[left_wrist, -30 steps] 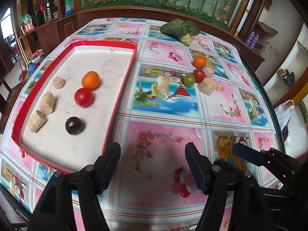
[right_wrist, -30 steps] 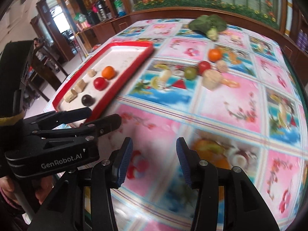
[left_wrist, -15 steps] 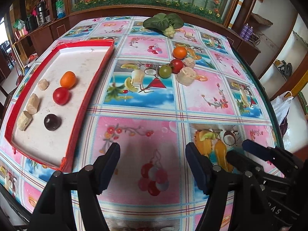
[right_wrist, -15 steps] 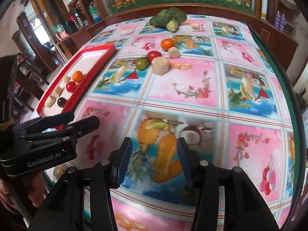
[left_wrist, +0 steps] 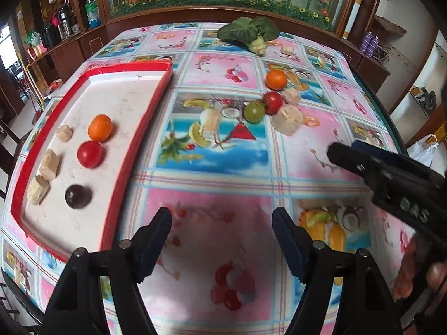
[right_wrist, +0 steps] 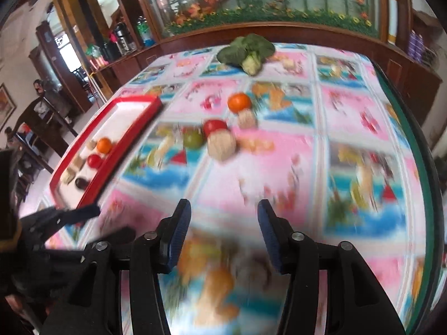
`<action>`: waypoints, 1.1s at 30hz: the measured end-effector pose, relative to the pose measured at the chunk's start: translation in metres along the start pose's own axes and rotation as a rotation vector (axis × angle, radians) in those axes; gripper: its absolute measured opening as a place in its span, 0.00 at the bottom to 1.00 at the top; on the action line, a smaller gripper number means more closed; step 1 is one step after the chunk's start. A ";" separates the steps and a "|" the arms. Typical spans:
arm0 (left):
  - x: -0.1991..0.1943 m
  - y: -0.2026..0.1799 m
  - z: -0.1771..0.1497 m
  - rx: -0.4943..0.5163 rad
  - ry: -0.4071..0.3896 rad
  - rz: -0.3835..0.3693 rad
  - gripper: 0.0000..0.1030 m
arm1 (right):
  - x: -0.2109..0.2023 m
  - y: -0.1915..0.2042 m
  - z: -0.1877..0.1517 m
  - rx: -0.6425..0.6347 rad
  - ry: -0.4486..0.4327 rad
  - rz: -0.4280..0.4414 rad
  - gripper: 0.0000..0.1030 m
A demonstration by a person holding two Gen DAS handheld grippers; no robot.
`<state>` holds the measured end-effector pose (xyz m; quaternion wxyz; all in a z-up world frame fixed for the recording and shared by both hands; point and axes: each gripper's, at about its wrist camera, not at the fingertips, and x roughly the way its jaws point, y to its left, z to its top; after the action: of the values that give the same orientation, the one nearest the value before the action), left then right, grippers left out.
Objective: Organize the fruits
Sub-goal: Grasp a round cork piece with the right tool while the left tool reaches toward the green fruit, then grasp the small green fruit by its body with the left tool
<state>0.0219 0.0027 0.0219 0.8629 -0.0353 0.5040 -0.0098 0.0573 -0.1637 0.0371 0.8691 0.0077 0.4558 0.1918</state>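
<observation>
Small round smooth red cherry tomato (left_wrist: 272, 102), lying loose on the tablecloth: likely light, slippery, bruisable, wanting gentle mid-girth pinching; left gripper (left_wrist: 222, 224) having just been widening and right gripper (right_wrist: 224, 219) both hanging spread, empty.

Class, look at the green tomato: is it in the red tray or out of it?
Out. The green tomato lies on the tablecloth, right of the red tray, touching a red tomato.

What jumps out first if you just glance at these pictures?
The loud fruit-print tablecloth fills the view. On its left sits a red-rimmed tray holding small fruits in a row; mid-table lies a loose cluster including an orange fruit, with leafy greens at the far edge.
</observation>
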 end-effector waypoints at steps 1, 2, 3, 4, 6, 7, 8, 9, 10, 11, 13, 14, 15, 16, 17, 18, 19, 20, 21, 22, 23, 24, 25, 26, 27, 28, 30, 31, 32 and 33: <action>0.002 0.002 0.004 -0.003 0.001 0.004 0.74 | 0.010 0.000 0.008 -0.005 0.004 0.007 0.49; 0.004 0.005 0.008 -0.008 0.002 0.009 0.74 | 0.016 0.000 0.013 -0.006 0.009 0.007 0.49; 0.006 0.008 0.012 -0.013 0.002 0.017 0.74 | 0.029 0.000 0.020 -0.008 0.018 0.012 0.49; 0.008 0.010 0.016 -0.017 0.001 0.018 0.75 | 0.041 0.000 0.027 -0.012 0.029 0.024 0.49; 0.012 0.014 0.023 -0.018 -0.001 0.029 0.75 | 0.058 0.000 0.034 -0.018 0.048 0.012 0.49; 0.014 0.015 0.027 -0.016 -0.003 0.033 0.75 | 0.068 0.000 0.037 -0.022 0.063 0.020 0.49; 0.016 0.016 0.031 -0.015 -0.003 0.040 0.75 | 0.074 0.000 0.039 -0.020 0.068 0.020 0.49; 0.019 0.017 0.034 -0.014 -0.003 0.041 0.75 | 0.078 0.000 0.040 -0.021 0.067 0.025 0.49; 0.022 0.017 0.039 -0.011 -0.003 0.042 0.75 | 0.082 0.000 0.040 -0.028 0.066 0.030 0.48; 0.026 0.016 0.043 -0.009 -0.002 0.047 0.75 | 0.085 0.001 0.040 -0.041 0.068 0.024 0.46; 0.034 0.014 0.052 -0.009 0.003 0.046 0.75 | 0.087 0.004 0.041 -0.082 0.052 -0.002 0.34; 0.038 0.012 0.056 -0.009 0.006 0.043 0.75 | 0.087 0.006 0.042 -0.103 0.046 -0.002 0.34; 0.042 0.009 0.060 -0.007 0.009 0.036 0.75 | 0.086 0.007 0.042 -0.121 0.044 -0.003 0.34; 0.047 0.006 0.064 -0.004 0.009 0.029 0.75 | 0.086 0.006 0.042 -0.127 0.042 -0.005 0.34; 0.050 0.002 0.068 0.001 0.006 0.018 0.75 | 0.083 0.005 0.041 -0.130 0.037 -0.010 0.34; 0.054 -0.001 0.072 0.008 0.001 0.010 0.75 | 0.079 0.002 0.040 -0.126 0.026 -0.012 0.34; 0.058 -0.004 0.076 0.012 -0.004 0.011 0.75 | 0.075 -0.001 0.040 -0.122 0.020 -0.010 0.34; 0.063 -0.008 0.080 0.020 -0.007 0.007 0.75 | 0.071 -0.004 0.039 -0.116 0.012 -0.012 0.34; 0.067 -0.011 0.084 0.024 -0.006 0.002 0.74 | 0.066 -0.009 0.038 -0.111 0.008 -0.026 0.34; 0.071 -0.014 0.087 0.027 -0.004 -0.001 0.74 | 0.064 -0.013 0.038 -0.105 0.011 -0.025 0.34; 0.075 -0.017 0.089 0.035 -0.007 -0.010 0.74 | 0.062 -0.017 0.037 -0.092 0.016 -0.022 0.34; 0.077 -0.021 0.091 0.045 -0.018 -0.031 0.69 | 0.059 -0.024 0.036 -0.069 0.018 -0.020 0.34; 0.078 -0.026 0.092 0.065 -0.029 -0.044 0.65 | 0.057 -0.027 0.035 -0.058 0.018 -0.014 0.34; 0.077 -0.030 0.092 0.085 -0.038 -0.052 0.56 | 0.055 -0.030 0.034 -0.047 0.017 -0.011 0.34; 0.077 -0.036 0.092 0.116 -0.043 -0.059 0.47 | 0.053 -0.033 0.033 -0.038 0.017 -0.009 0.34; 0.078 -0.042 0.091 0.147 -0.044 -0.063 0.44 | 0.051 -0.034 0.033 -0.031 0.016 -0.007 0.34; 0.082 -0.049 0.089 0.192 -0.042 -0.078 0.39 | 0.049 -0.037 0.032 -0.015 0.014 -0.002 0.34; 0.083 -0.050 0.087 0.196 -0.044 -0.082 0.39 | 0.048 -0.038 0.032 -0.009 0.013 -0.001 0.34; 0.083 -0.051 0.088 0.198 -0.051 -0.083 0.38 | 0.046 -0.040 0.031 -0.002 0.012 0.002 0.34; 0.083 -0.051 0.088 0.198 -0.051 -0.090 0.38 | 0.044 -0.040 0.031 0.003 0.009 0.005 0.34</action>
<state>0.1400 -0.0476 -0.0035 0.8735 0.0276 0.4762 -0.0973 0.1179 -0.1807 0.0127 0.8666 0.0093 0.4600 0.1933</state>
